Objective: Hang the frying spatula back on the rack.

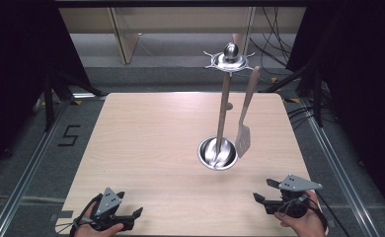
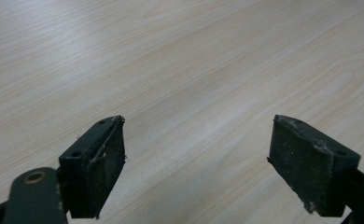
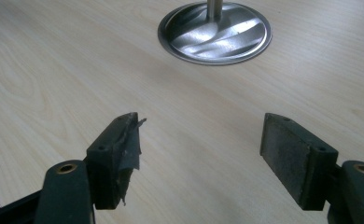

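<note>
Both claws rest low at the near edge of the worktop [image 1: 146, 148], each held in a hand and each with its jaws standing wide apart on nothing: the left claw [image 1: 131, 217] sits at the near left corner, and its own view looks along the jaws onto bare pale wood, while the right claw [image 1: 262, 190] sits at the near right, its jaws aimed toward the round steel base [image 3: 215, 35] of the utensil stand [image 1: 219, 148]. That stand is upright a little right of the worktop's middle, well apart from both claws; its post rises to a starred steel crown with a ball knob [image 1: 230, 55] at the top. From one arm of that crown a slotted spatula [image 1: 244, 138] hangs by its wooden handle, blade down, just beside the base and clear of the wood below as far as the high view shows. I cannot tell whether the blade touches the base rim. Judged from how things lie, the work is either at its start or at its finish: the spatula is on its hook, nothing lies loose on the worktop, and neither claw is near it. If the job is to take the spatula down, all of it is left, with the right claw the nearer one for the reach. If the job was to hang it, that appears done.
</note>
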Demonstrator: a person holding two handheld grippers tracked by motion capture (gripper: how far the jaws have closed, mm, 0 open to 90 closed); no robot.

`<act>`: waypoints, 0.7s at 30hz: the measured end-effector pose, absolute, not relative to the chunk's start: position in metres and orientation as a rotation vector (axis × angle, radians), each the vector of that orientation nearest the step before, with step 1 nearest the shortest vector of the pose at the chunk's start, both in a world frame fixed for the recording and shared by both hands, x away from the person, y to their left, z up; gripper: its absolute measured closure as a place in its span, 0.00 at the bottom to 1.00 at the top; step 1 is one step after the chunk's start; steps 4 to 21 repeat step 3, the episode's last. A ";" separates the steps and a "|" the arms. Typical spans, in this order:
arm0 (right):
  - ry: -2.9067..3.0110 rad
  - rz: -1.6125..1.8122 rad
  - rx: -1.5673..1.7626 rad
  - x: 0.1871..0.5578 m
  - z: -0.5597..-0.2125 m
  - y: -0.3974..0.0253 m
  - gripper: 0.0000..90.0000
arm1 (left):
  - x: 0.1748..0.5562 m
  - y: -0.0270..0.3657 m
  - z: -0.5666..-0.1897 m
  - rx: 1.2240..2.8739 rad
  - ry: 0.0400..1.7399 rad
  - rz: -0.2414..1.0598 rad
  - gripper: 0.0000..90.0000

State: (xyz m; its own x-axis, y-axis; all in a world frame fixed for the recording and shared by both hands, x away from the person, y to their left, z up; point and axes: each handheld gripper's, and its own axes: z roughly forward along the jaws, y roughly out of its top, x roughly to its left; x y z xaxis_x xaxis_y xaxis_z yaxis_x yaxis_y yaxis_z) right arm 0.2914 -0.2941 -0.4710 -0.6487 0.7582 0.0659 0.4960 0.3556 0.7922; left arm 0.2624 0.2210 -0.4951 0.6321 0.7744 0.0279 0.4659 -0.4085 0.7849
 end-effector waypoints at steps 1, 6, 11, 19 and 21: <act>2.305 1.193 1.114 0.291 -0.472 -0.294 0.33 | 0.262 0.221 -0.495 2.075 0.965 0.506 0.20; 2.301 1.183 1.090 0.292 -0.473 -0.297 0.33 | 0.262 0.221 -0.495 2.072 0.966 0.510 0.20; 2.301 1.183 1.090 0.292 -0.473 -0.297 0.33 | 0.262 0.221 -0.495 2.072 0.966 0.510 0.20; 2.301 1.183 1.090 0.292 -0.473 -0.297 0.33 | 0.262 0.221 -0.495 2.072 0.966 0.510 0.20; 2.301 1.183 1.090 0.292 -0.473 -0.297 0.33 | 0.262 0.221 -0.495 2.072 0.966 0.510 0.20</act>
